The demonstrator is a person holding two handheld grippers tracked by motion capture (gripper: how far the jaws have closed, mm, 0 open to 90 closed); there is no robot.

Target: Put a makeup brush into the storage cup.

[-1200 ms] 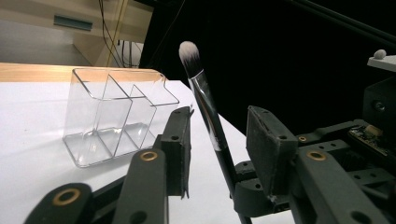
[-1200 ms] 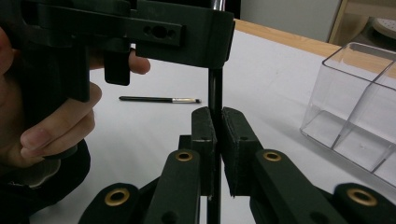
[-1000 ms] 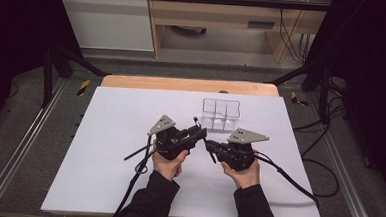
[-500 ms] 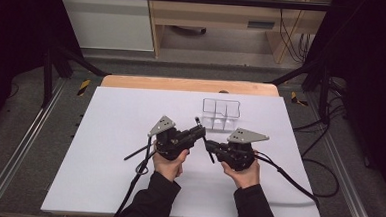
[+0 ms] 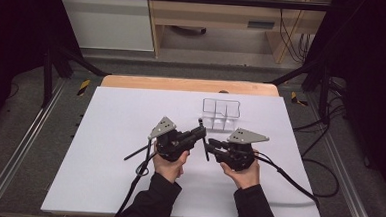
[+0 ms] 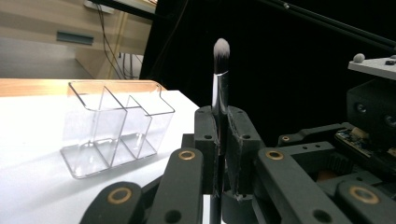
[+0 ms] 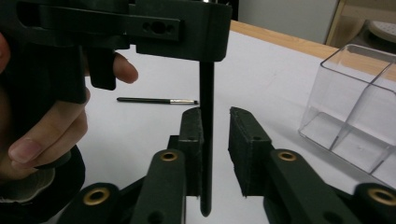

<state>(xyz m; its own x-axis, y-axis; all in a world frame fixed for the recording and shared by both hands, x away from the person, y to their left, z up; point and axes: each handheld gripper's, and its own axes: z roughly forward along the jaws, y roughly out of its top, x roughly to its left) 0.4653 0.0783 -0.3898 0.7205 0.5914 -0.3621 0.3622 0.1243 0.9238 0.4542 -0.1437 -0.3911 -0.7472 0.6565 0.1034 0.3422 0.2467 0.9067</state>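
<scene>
A makeup brush (image 6: 220,74) with a black handle and a grey-tipped head stands upright, and my left gripper (image 6: 222,135) is shut on its handle. In the high view the left gripper (image 5: 200,134) and the right gripper (image 5: 212,147) meet at the brush (image 5: 204,140), just in front of a clear divided organizer (image 5: 220,114). The jaws of my right gripper (image 7: 216,140) have just been opening. The lower handle (image 7: 206,140) hangs between them against the left pad, with a gap to the right pad.
A second thin black brush (image 7: 156,100) lies flat on the white table (image 5: 110,114), to the left of the hands (image 5: 137,152). The organizer (image 6: 116,130) stands empty near the table's back edge. Cables trail from both grippers toward the front.
</scene>
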